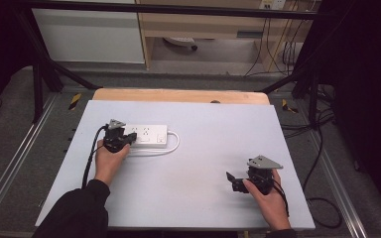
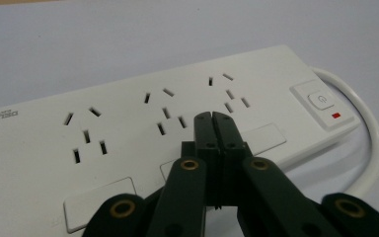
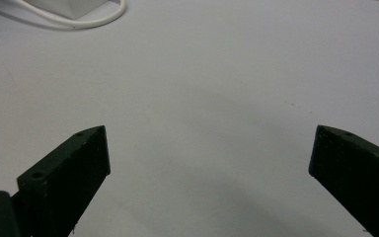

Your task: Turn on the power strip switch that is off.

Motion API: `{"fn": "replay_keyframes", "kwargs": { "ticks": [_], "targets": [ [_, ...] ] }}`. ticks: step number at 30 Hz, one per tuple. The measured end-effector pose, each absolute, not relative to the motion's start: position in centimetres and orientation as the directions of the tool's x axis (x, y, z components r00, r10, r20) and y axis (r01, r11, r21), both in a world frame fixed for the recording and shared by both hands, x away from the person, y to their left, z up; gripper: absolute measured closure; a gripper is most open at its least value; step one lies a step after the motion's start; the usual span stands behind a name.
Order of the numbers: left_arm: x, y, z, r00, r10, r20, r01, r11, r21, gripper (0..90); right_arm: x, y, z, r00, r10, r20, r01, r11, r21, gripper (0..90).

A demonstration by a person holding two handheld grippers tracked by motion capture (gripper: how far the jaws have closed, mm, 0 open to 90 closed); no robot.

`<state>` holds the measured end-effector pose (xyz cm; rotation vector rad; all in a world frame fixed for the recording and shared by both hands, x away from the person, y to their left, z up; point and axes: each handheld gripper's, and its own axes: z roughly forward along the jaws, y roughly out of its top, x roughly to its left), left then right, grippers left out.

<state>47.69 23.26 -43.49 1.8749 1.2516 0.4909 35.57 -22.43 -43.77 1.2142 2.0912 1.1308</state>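
Note:
A white power strip (image 1: 148, 135) lies on the pale table sheet at the left, with three socket groups and a switch (image 2: 322, 100) showing a small red light at its end. Its white cable (image 1: 174, 144) loops off the right end. My left gripper (image 1: 130, 137) is shut with nothing between its jaws, its tips (image 2: 212, 116) over the strip's top near the middle socket. My right gripper (image 1: 231, 179) rests low at the right of the table, wide open and empty, its fingers (image 3: 81, 153) over bare sheet; the cable (image 3: 98, 19) lies far ahead.
The pale sheet (image 1: 203, 163) covers a wooden table (image 1: 178, 95) whose far edge shows. Black frame legs (image 1: 39, 74) stand at both far corners. Loose black cables (image 1: 322, 198) lie on the floor to the right.

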Motion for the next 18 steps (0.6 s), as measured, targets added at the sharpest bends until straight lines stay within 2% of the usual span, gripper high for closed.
{"fn": "replay_keyframes", "kwargs": {
  "ticks": [18],
  "targets": [
    [47.64,23.12,-43.49,0.437,0.893,-0.108,0.577,-0.186,0.795,90.0,35.62,-22.43,-43.75,-0.502,0.865,0.01,0.483,0.271,0.832,2.7]
  ]
}}
